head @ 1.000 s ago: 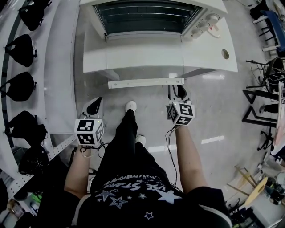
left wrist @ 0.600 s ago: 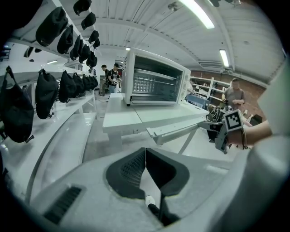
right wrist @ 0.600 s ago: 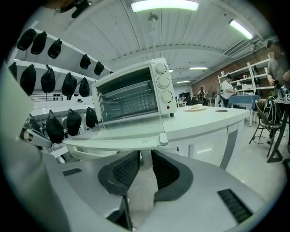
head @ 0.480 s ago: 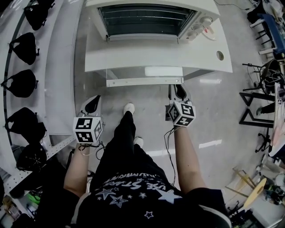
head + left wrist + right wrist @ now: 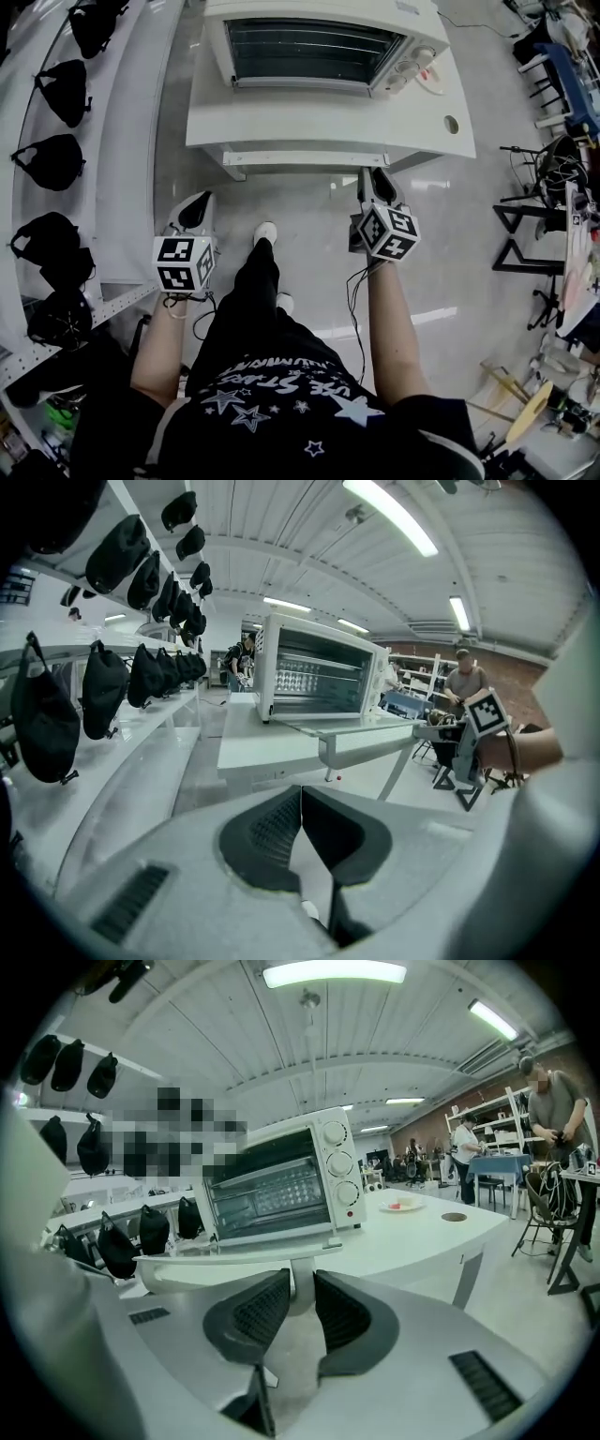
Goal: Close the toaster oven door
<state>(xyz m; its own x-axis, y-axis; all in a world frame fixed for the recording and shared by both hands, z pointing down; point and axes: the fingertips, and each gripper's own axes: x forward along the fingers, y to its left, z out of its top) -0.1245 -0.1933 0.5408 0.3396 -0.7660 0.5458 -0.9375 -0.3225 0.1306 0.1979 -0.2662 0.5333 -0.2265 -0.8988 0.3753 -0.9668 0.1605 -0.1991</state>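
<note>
A white toaster oven (image 5: 319, 47) stands on a white table (image 5: 431, 122). Its glass door (image 5: 300, 127) hangs open, lying about flat toward me, with a white bar handle (image 5: 305, 159) along the front edge. My right gripper (image 5: 373, 176) is at the handle's right end. In the right gripper view the handle's white post (image 5: 298, 1283) sits between the pads (image 5: 258, 1312), which press on it, and the oven (image 5: 281, 1185) is straight ahead. My left gripper (image 5: 192, 211) hangs lower left of the door, shut with nothing in it (image 5: 300, 803).
White shelves with several black bags (image 5: 54, 159) run along the left. A small plate (image 5: 433, 86) and a round hole (image 5: 451, 123) are on the table right of the oven. Black chair frames (image 5: 534, 216) and people (image 5: 553, 1082) are to the right.
My right gripper has moved up to the handle's right end and its jaws have narrowed onto the post. The left gripper has hardly moved.
</note>
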